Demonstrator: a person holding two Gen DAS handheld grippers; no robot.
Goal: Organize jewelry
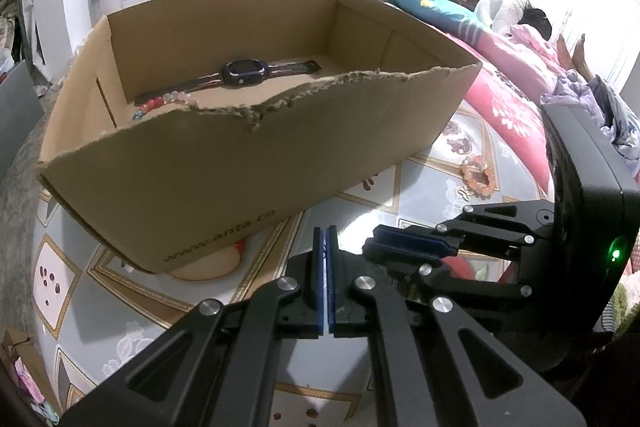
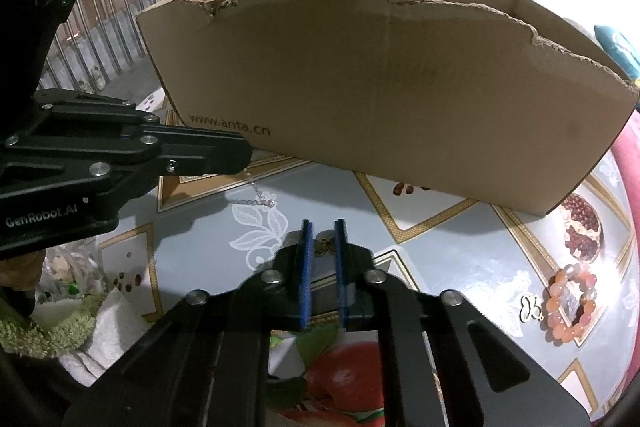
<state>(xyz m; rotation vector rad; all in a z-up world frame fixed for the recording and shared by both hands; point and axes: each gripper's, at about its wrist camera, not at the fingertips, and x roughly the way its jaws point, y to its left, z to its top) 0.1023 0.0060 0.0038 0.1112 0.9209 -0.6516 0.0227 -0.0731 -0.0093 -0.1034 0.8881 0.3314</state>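
Observation:
An open cardboard box [image 1: 224,167] stands on the patterned tablecloth, and a dark smartwatch [image 1: 244,71] and a beaded bracelet [image 1: 170,101] lie inside it. My left gripper [image 1: 325,233] is shut in front of the box. In the right wrist view, a thin silver chain [image 2: 256,193] hangs from the tip of the left gripper [image 2: 246,155] down to the cloth. My right gripper [image 2: 324,227] sits low over the cloth, shut on a small bronze butterfly charm [image 2: 325,246]. An orange bead bracelet [image 2: 570,305] lies on the cloth to the right.
A small white butterfly piece [image 2: 530,308] lies beside the orange bracelet. The box's near wall [image 2: 400,87] has a torn top edge. A person lies on a bed with pink bedding [image 1: 504,95] behind the table. The right gripper [image 1: 370,242] is close beside the left.

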